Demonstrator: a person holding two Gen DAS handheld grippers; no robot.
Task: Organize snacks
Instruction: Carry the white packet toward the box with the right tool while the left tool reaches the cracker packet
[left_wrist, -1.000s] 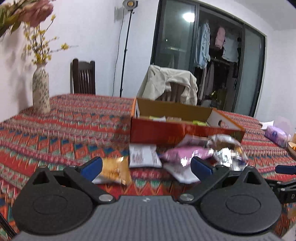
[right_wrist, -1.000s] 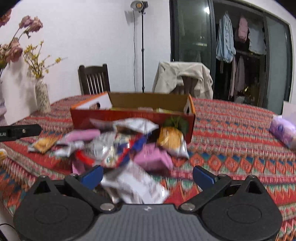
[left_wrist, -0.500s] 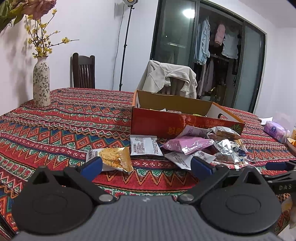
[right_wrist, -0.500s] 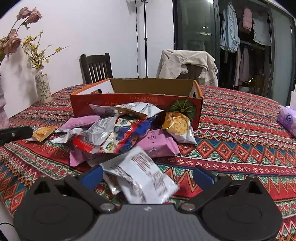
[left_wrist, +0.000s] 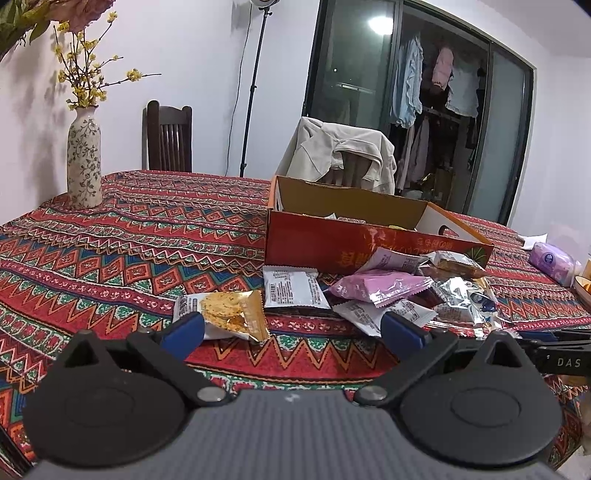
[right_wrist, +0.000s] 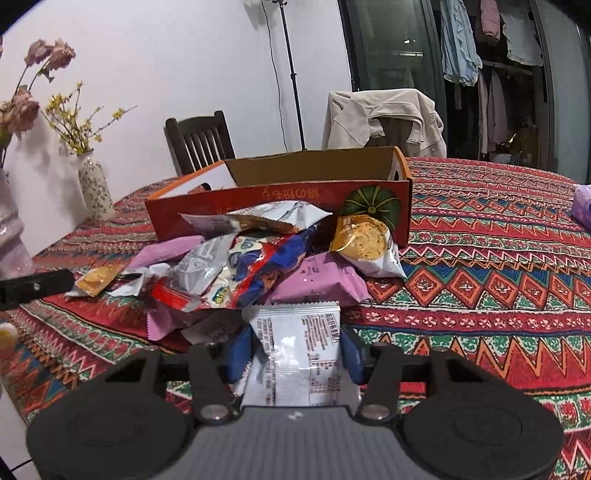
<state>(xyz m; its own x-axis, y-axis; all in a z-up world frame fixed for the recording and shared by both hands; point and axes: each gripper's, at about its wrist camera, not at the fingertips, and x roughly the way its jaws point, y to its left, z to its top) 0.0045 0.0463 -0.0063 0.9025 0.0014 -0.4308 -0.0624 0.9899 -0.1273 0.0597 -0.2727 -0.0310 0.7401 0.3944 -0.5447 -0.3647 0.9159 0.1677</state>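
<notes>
**Closing on a white snack packet**

Closing its blue-padded jaws, the right gripper (right_wrist: 293, 354) has a white foil snack packet with black printed text (right_wrist: 299, 347) between them, and the pads appear to press on the packet's two sides. The packet stands on edge at the near end of a heap of snack packets (right_wrist: 258, 258) on the table with the red patterned cloth (right_wrist: 480, 258).

The heap lies against the front wall of an open orange-red cardboard box with a green pumpkin picture (right_wrist: 369, 206). A pink foil packet (right_wrist: 317, 280) sits just behind the held one, and a clear packet showing a round golden cracker (right_wrist: 364, 242) leans against the box near its right corner. A few packets are already inside the box; what they are cannot be told.

The left gripper (left_wrist: 293, 328) hangs released, its jaws spread wide with nothing between them, above the near edge of the table. Ahead of it lie an orange cracker packet (left_wrist: 232, 314) and a second white printed packet (left_wrist: 293, 288), flat on the cloth, apart from the main heap.

A floral ceramic vase with yellow blossoms (left_wrist: 84, 162) stands toward the far left corner of the table. A purple tissue pack (left_wrist: 552, 262) rests by the right edge.
</notes>
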